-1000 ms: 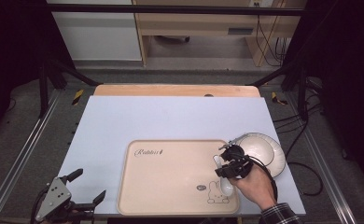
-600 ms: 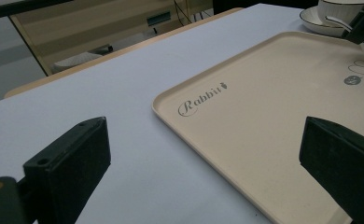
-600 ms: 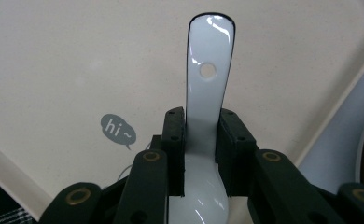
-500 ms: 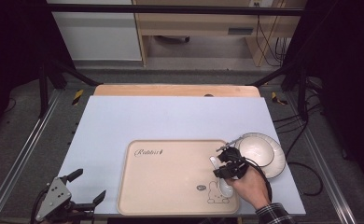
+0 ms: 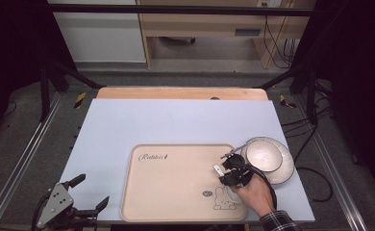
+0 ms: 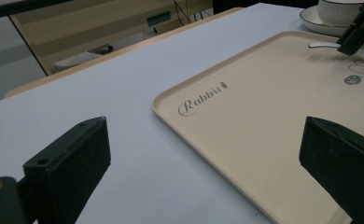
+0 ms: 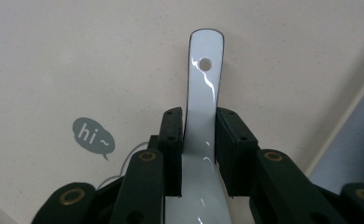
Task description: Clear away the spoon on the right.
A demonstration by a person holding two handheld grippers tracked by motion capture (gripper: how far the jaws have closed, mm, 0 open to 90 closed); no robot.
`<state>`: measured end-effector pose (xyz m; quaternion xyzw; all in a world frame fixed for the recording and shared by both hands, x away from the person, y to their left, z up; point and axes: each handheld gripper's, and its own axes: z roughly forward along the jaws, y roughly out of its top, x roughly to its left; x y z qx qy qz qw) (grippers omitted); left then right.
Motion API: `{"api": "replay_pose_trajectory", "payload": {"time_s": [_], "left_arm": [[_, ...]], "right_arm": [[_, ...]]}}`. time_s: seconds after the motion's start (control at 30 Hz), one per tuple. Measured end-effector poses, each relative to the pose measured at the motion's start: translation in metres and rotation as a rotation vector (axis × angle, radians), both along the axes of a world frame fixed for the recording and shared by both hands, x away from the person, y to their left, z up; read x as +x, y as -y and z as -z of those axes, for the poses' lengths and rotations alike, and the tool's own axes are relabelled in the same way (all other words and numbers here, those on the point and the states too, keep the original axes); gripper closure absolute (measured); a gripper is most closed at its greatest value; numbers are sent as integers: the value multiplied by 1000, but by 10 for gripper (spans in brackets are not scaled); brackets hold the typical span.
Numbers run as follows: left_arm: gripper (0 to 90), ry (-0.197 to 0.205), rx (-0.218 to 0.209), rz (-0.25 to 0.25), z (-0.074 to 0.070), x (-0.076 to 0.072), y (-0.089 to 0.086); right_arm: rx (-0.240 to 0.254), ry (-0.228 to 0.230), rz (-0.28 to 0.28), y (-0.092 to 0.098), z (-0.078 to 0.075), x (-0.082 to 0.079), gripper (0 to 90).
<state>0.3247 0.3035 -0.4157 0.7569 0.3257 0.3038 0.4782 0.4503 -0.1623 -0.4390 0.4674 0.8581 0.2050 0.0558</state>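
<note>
Right gripper (image 7: 199,154) clamped on a white spoon (image 7: 203,93) over the tray (image 5: 176,192)

Keep the handle square between the jaws and lift level; the spoon sits at the tray's right side, near the rabbit drawing (image 5: 222,198). A bowl on a plate (image 5: 267,155) stands just beside the tray's right edge, close enough to bump. Left gripper (image 5: 75,204) waits spread wide off the tray's left corner.

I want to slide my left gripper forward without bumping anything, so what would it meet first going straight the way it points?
Probably the beige rectangular tray: the open left gripper points along the table toward its near rim.
</note>
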Motion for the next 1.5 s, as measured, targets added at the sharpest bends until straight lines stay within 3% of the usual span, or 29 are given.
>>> {"api": "replay_pose_trajectory", "payload": {"time_s": [0.17, 0.37, 0.73, 0.83, 1.03, 1.17, 1.5], "left_arm": [[15, -1, 1, 0, 0, 0, 0], [15, 0, 2, 1, 0, 0, 0], [15, 1, 8, 3, 0, 0, 1], [15, 1, 8, 3, 0, 0, 1], [15, 2, 9, 4, 0, 0, 0], [15, 2, 8, 4, 0, 0, 0], [15, 2, 8, 6, 0, 0, 1]], "right_arm": [[4, 1, 4, 1, 1, 0, 686], [25, 42, 1, 1, -4, -2, 692], [62, 124, -62, -9, -6, -15, 890], [75, 121, -41, -13, -4, -17, 900], [78, 132, -68, -15, 3, -19, 900], [61, 148, -89, -14, 5, -18, 900], [37, 132, -76, -13, 13, -16, 900]]}}
